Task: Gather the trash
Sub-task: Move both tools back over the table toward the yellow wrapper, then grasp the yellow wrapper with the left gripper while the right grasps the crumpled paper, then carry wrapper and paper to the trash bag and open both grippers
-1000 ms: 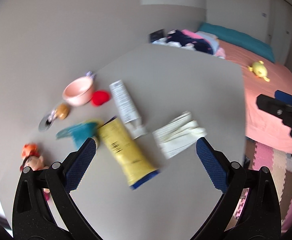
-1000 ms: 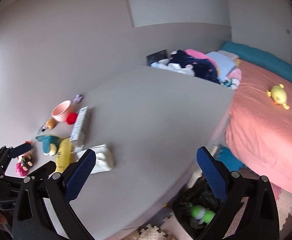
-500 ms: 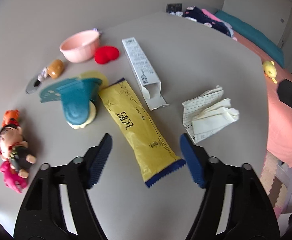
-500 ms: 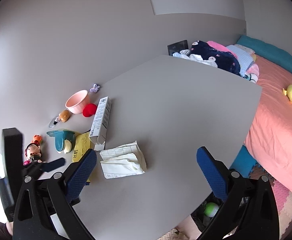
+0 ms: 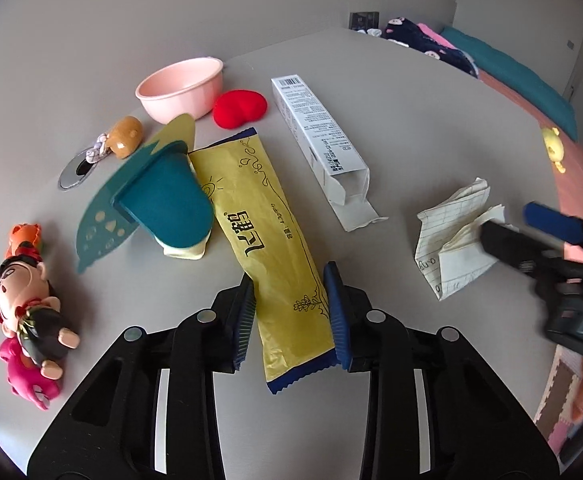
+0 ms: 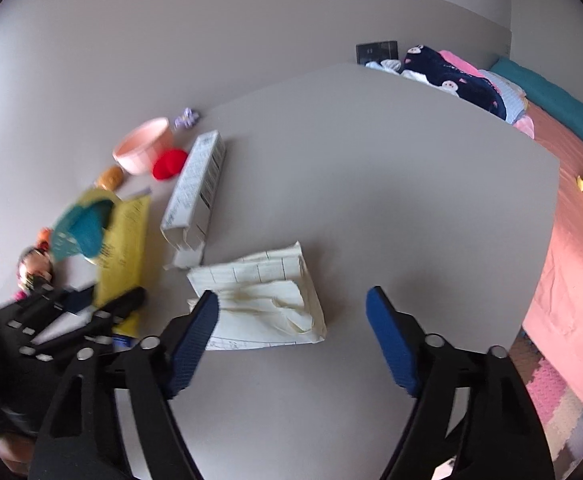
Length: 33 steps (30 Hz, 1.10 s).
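A long yellow wrapper (image 5: pixel 269 232) lies on the grey table (image 5: pixel 411 128). My left gripper (image 5: pixel 290 314) straddles its near end, jaws narrowed and close to both edges; I cannot tell if they press it. An open white carton (image 5: pixel 319 136) lies to its right. A crumpled lined paper (image 6: pixel 263 300) lies further right, also in the left wrist view (image 5: pixel 457 240). My right gripper (image 6: pixel 293 336) is open just in front of the paper, its left finger at the paper's near left corner. The yellow wrapper (image 6: pixel 125 240) and carton (image 6: pixel 195 192) show at left.
A pink bowl (image 5: pixel 181 88), a red heart toy (image 5: pixel 239 108), a teal cup on a leaf-shaped mat (image 5: pixel 163 200), a small bear keyring (image 5: pixel 123 138) and dolls (image 5: pixel 27 312) lie at the left. A pink bed (image 6: pixel 571 208) with clothes and a yellow toy stands beyond the table's right edge.
My left gripper has come down over the yellow wrapper and its jaws have narrowed around it. My right gripper has moved in toward the crumpled paper, jaws still wide.
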Available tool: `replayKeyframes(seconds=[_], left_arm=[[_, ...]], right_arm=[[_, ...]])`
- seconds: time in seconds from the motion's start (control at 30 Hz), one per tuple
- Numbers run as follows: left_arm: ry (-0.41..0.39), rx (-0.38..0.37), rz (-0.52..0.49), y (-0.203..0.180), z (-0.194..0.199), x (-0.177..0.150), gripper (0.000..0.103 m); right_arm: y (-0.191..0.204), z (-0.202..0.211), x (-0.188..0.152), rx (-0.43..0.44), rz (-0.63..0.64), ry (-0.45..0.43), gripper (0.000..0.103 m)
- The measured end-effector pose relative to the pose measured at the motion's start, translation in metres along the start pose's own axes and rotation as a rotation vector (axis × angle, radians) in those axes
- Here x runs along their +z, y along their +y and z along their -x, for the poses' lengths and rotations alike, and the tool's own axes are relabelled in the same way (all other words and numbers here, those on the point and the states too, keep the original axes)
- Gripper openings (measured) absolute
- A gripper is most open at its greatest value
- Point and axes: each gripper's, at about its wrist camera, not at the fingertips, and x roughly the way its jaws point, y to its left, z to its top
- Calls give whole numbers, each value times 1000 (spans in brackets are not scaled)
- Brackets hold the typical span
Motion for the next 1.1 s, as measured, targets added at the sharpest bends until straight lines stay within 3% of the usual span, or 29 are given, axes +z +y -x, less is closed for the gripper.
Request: replayKeyframes(seconds=[0.03,0.13,0.27,0.4,0.7,1.1], left_arm=[[-5,-5,4,3,2,-1,33],[-6,-23,12,9,6,-4,33],[-2,-31,14,5,2,2,33],[-12,-36,6,2,4,1,33],[-93,-45,-18,-11,32,4,33],[-136,-89,-123,-78,60,15,33]], right_arm=[[3,-5,-2,-14,17,10,71],[10,-11,-8,-17,50,24,50],[14,-9,-7,-21,76,11,9],[13,-5,-10,24,79,4,3],[6,28,-6,54,69,-87,2],[-49,84,-7,16,5,-181,2]])
